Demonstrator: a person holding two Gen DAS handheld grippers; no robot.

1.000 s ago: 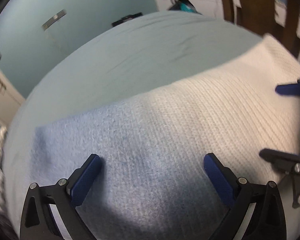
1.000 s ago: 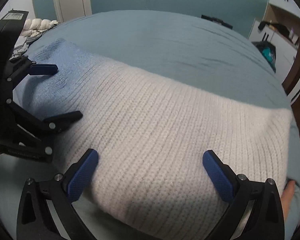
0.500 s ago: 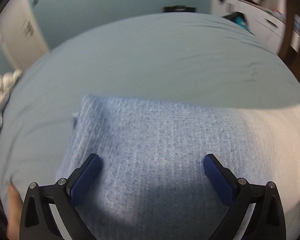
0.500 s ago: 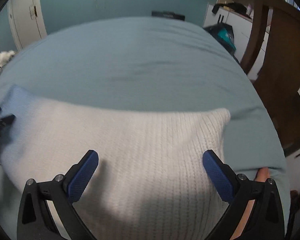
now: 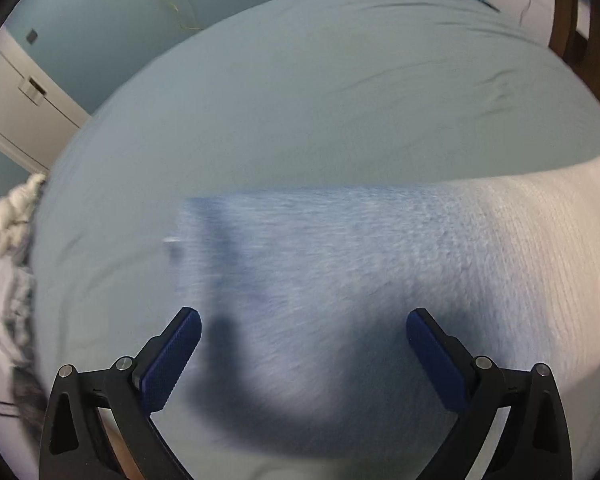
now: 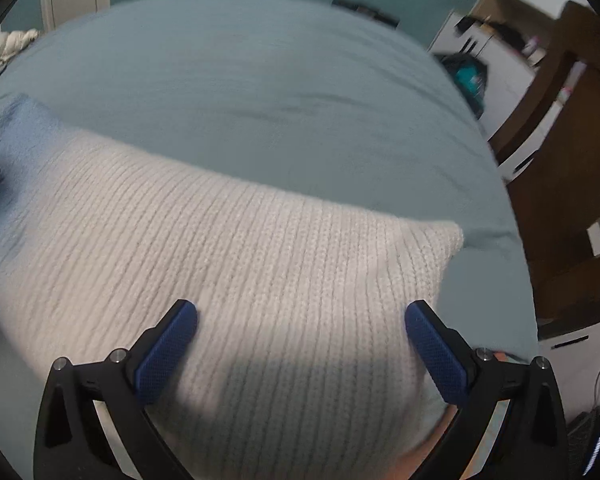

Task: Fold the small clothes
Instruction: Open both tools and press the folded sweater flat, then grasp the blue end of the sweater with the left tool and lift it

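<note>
Both hand-held grippers gape empty — left hand-held gripper (image 5: 303, 340) over the blue end, right hand-held gripper (image 6: 301, 330) over the white end of the knit garment (image 6: 236, 264) lying flat on the bed (image 5: 320, 104) — bare sheet beyond, wooden furniture (image 6: 560, 168) visible only rightward.

No legible text anywhere.

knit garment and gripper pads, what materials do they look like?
Knit garment: chunky ribbed knit, probably wool or acrylic yarn, matte and fuzzy; cream at one end, shading to pale blue at the other. Pads: blue, fine dimpled texture, matte, likely rubber or soft plastic, mounted on smooth black plastic-looking fingers with metal screws.
</note>
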